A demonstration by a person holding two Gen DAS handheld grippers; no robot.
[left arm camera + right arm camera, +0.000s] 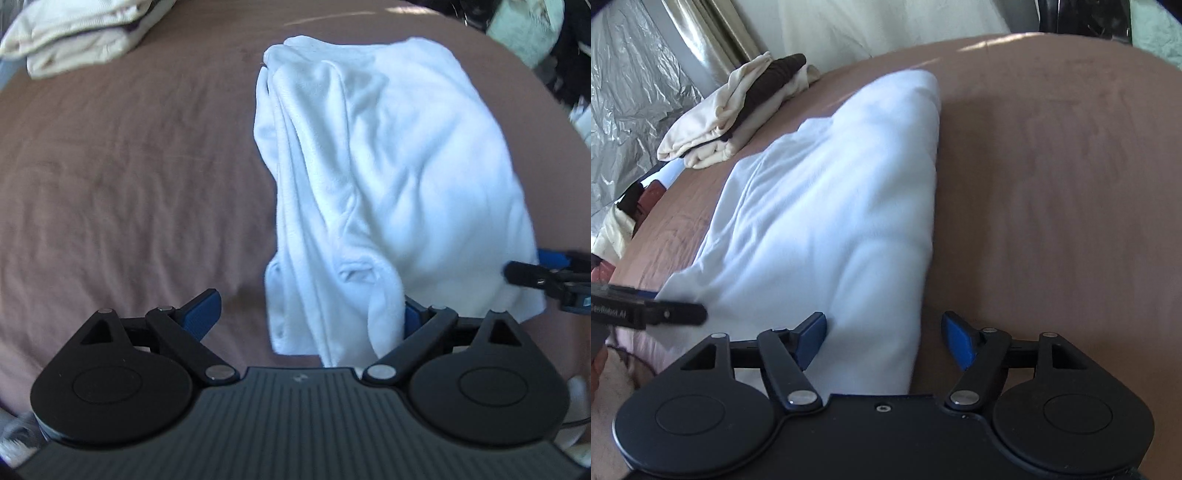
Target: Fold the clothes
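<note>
Left wrist view: a white soft cotton garment is seen lying on the brown bed sheet, doubled lengthwise into a long strip with loose layers bunched along its left edge. The left tongs are spread wide, and the garment's near end lies between the blue pads; the right-hand pad is partly covered by cloth, the other pad stands clear of it. Nothing is gripped. The right tongs are seen at the garment's near right corner, at the edge of this view. A stack of cream and dark folded clothes lies well apart at the far left.

Right wrist view: the right tongs are likewise held wide, the garment's near edge lying between the pads, unclamped. The left tongs are seen at the near left corner.

Risk, as judged: if only the top layer were pinched, the bunched layers could slide apart and the lengthwise fold be lost; uneven lifting of the two corners could skew the strip.
</note>
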